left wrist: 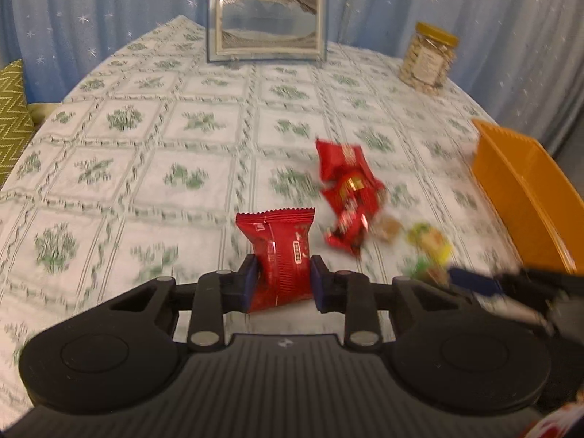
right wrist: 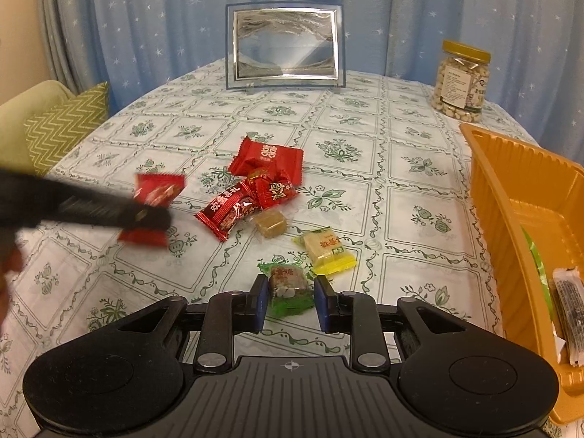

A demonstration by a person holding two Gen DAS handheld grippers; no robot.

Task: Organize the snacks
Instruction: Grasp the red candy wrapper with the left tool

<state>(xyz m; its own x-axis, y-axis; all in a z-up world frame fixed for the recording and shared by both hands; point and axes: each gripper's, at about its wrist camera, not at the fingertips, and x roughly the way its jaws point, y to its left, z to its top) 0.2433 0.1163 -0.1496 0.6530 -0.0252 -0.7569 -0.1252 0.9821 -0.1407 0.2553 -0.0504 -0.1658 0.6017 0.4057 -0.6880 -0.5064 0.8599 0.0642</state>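
- The left gripper has its two blue pads pressed against the sides of a red snack packet, which stands upright between them with its crimped edge at the top, above the tablecloth.
- From the right wrist view, that same left gripper appears as a dark blur at the left, with the red snack packet in it.
- The right gripper is partly open, its pads on either side of a green-wrapped candy; the left pad looks close to the wrapper and a small gap shows on the right, so I cannot tell whether it has a grip.
- Just beyond that candy, to the right, lies a yellow-wrapped candy on the cloth.
- Farther in, near the table's middle, a cluster of red packets lies overlapping, with a clear-wrapped brown sweet touching its near edge.
- An orange tray sits at the right edge of the table; a dark packet with white ends and something green lie inside it.
- At the far side stand a glass-framed sand picture in the centre and a yellow-lidded jar of nuts to the far right.
- A green zigzag cushion sits off the table's left side, in front of the blue star-patterned curtain.
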